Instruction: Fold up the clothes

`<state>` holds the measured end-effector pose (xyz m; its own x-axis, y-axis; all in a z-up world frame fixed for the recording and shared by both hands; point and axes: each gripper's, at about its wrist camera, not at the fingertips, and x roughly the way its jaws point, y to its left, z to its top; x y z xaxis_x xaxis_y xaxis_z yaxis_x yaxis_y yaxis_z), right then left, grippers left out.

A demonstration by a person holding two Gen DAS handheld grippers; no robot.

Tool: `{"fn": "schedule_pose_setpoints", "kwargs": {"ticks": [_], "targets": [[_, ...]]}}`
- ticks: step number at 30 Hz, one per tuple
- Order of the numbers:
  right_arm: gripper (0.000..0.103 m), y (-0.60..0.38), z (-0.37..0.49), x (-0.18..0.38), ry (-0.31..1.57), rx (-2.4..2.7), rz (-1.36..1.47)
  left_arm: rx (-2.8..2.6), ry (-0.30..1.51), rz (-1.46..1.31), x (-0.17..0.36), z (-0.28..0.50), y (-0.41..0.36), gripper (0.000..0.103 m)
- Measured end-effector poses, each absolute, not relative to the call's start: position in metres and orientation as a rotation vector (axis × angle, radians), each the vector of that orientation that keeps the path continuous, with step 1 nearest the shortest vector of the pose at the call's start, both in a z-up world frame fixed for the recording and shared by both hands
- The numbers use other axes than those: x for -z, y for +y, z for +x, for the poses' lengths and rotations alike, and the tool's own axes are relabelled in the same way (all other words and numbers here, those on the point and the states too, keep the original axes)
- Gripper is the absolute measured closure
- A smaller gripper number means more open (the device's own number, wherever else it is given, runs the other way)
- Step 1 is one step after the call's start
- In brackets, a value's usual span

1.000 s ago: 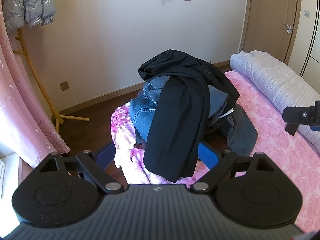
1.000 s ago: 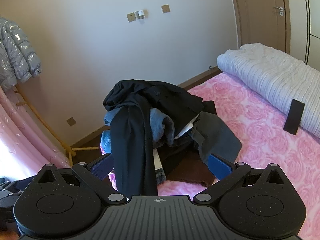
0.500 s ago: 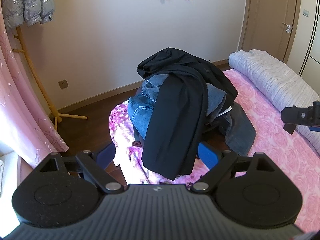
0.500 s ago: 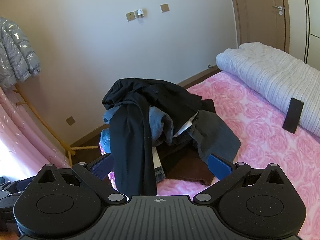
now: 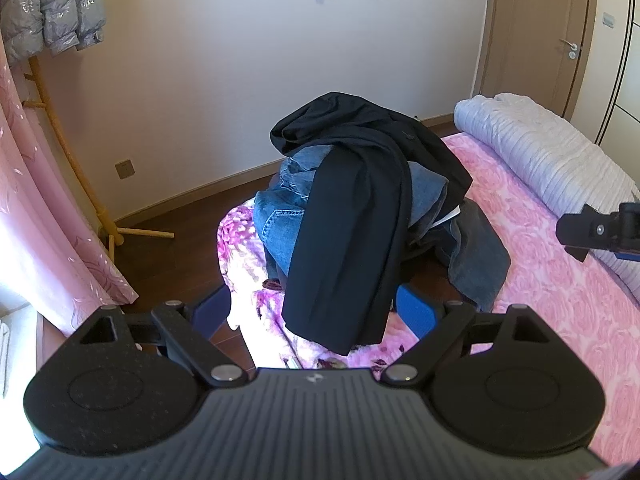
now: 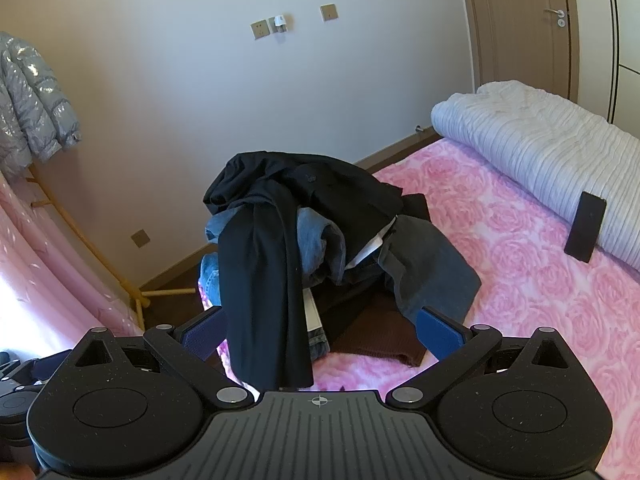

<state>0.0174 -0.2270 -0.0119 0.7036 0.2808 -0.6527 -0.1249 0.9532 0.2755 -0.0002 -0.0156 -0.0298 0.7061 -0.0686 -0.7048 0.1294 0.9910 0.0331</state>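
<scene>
Both claws stand wide apart and hold nothing: left gripper (image 5: 312, 306), right gripper (image 6: 320, 330), each short of the heaped pile of dark and denim clothes (image 5: 360, 216) on the pink rose-patterned bed (image 6: 520, 280). Nothing there lies folded. I'd judge the draped black trousers (image 6: 268, 288) easiest to grab. Lower layers are hidden.

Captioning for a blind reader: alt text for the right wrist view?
A heap of clothes, long black garment draped over blue jeans, sits on a pink rose-patterned bed. The right gripper, jaws open and empty, faces it.
</scene>
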Motion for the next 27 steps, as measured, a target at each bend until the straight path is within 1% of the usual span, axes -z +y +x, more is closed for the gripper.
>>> {"fn": "schedule_pose_setpoints", "kwargs": {"ticks": [27], "targets": [[0.0, -0.24, 0.028, 0.018, 0.78, -0.24, 0.226, 0.124, 0.803, 0.103, 0.034, 0.004, -0.032, 0.015]]}}
